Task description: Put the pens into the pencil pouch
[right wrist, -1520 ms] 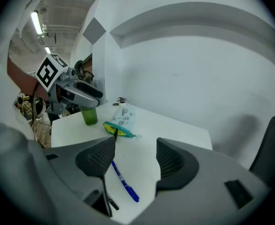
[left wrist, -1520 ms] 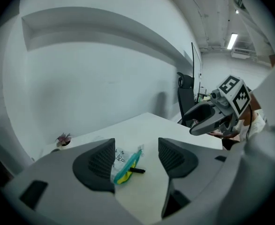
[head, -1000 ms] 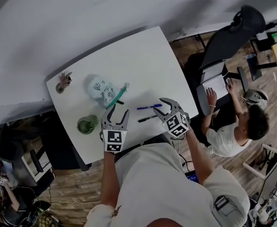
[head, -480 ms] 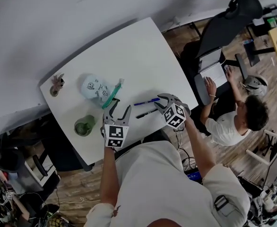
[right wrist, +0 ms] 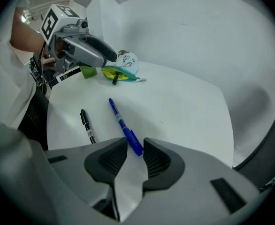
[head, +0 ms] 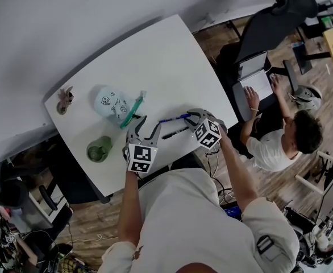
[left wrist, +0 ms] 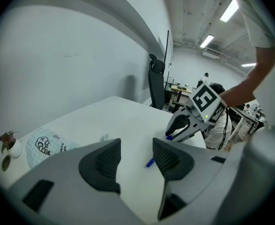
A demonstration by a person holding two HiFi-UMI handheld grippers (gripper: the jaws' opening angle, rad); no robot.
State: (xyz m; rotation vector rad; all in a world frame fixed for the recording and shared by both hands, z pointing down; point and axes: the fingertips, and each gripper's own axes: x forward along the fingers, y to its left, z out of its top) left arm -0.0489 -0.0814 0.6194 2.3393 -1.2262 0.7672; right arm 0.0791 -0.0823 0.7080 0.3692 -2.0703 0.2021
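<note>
A blue pen (head: 175,118) and a black pen (head: 175,132) lie side by side on the white table (head: 155,61). My right gripper (head: 190,117) is down at the blue pen's right end. In the right gripper view the blue pen (right wrist: 121,121) runs in between the closing jaws of that gripper (right wrist: 135,153), with gaps on both sides; the black pen (right wrist: 87,125) lies to its left. The white printed pouch (head: 111,103) rests at the left with its teal zip mouth gaping. My left gripper (head: 145,124) hovers beside it, jaws closing with nothing between them.
A green cup (head: 99,149) stands near the table's front left edge. A small potted plant (head: 63,99) sits at the far left corner. Right of the table a seated person (head: 286,141) works at a laptop, with a black chair (head: 274,27) behind.
Both grippers have sunk toward the table. The right one's jaws have narrowed around the blue pen's end. The left one has crept closer to the pouch.
</note>
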